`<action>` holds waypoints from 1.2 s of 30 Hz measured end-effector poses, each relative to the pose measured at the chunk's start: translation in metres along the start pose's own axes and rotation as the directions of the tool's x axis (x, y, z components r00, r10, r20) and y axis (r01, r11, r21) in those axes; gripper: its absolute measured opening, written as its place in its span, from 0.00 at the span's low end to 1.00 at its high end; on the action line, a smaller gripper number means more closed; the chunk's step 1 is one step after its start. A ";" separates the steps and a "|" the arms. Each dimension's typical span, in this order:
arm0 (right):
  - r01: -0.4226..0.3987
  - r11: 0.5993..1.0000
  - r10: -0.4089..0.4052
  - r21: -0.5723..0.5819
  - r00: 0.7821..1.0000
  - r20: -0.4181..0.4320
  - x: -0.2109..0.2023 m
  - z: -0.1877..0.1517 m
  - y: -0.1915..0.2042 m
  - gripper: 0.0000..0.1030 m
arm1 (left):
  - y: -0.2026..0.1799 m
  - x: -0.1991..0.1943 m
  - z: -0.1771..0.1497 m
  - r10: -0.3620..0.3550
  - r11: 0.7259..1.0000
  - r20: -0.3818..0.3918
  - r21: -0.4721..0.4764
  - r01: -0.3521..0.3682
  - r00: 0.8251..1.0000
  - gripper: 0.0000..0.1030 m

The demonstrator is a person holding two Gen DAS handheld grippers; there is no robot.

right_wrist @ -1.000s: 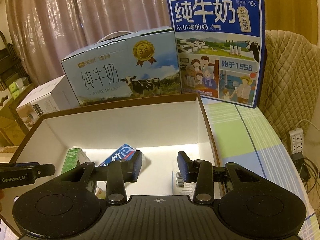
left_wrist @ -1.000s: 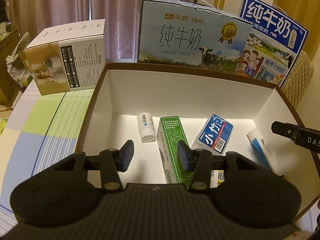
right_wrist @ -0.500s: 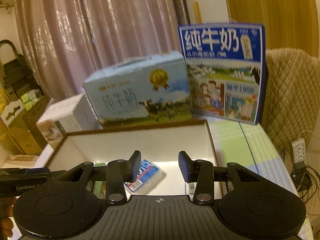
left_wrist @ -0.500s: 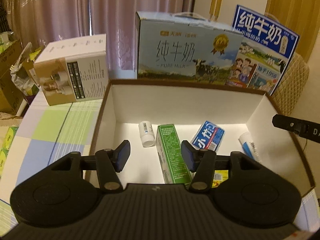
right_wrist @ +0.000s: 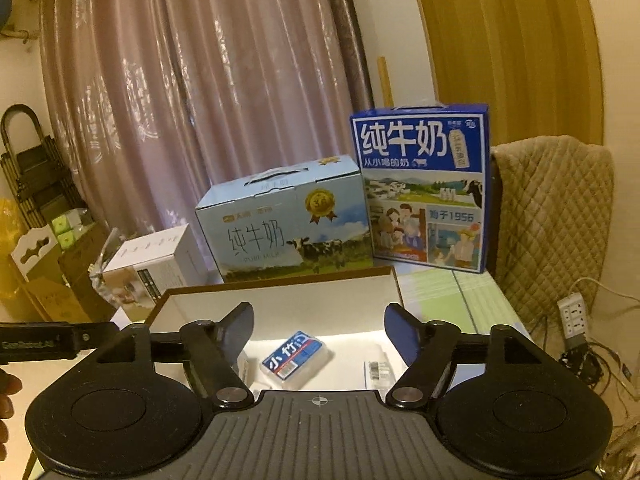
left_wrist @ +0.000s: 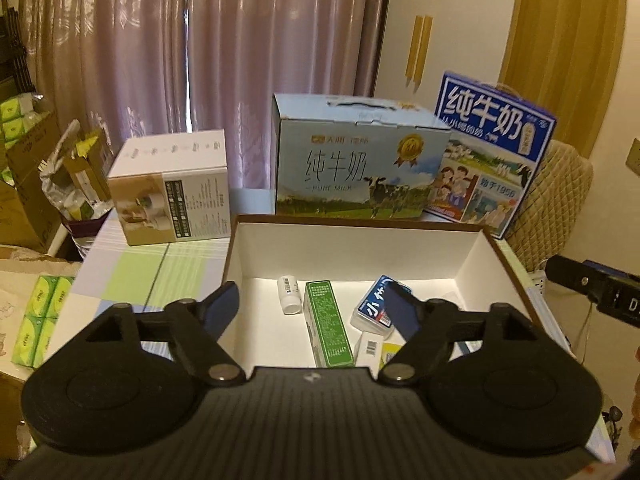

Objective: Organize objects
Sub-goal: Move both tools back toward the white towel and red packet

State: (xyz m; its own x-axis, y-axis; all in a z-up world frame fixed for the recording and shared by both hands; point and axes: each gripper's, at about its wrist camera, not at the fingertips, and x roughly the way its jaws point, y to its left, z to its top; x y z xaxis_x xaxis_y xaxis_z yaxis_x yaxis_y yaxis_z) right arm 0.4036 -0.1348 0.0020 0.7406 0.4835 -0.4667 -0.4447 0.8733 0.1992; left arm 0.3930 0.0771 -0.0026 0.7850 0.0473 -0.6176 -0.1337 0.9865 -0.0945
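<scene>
Jaws are seen opening on the left gripper (left_wrist: 312, 306), low in the left wrist frame, with nothing pressed between the pads. Just beyond, at centre frame, the open white box (left_wrist: 360, 246) is filled from left to right: a small white bottle (left_wrist: 289, 294), a green carton (left_wrist: 327, 328), a blue tissue pack (left_wrist: 372, 310). Over in the right wrist frame, the right gripper (right_wrist: 319, 330) is likewise caught opening and empty, the tissue pack (right_wrist: 297, 354) lying in the box below it.

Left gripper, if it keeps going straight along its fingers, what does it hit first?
Likely the green carton lying in the open box; it sits centred between the opening, empty left gripper fingers. Depth is uncertain in the fisheye view.
</scene>
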 end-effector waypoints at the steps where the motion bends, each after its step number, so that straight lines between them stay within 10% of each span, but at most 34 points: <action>1: 0.004 1.000 -0.004 -0.008 1.000 -0.005 -0.005 -0.002 0.002 0.68 | -0.001 -0.007 -0.001 0.001 1.000 0.003 0.001 -0.001 1.000 0.80; 36: -0.180 0.982 0.162 -0.048 0.953 -0.255 -0.064 -0.101 0.044 0.69 | 0.010 -0.098 -0.117 0.000 1.000 -0.145 -0.006 -0.001 0.989 0.84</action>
State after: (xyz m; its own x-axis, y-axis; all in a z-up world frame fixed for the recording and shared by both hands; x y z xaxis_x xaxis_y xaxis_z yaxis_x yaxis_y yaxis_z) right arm 0.2854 -0.1335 -0.0467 0.5054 0.5873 -0.6322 -0.5945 0.7680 0.2381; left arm 0.2438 0.0643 -0.0346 0.6888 0.0243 -0.7246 -0.1385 0.9855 -0.0986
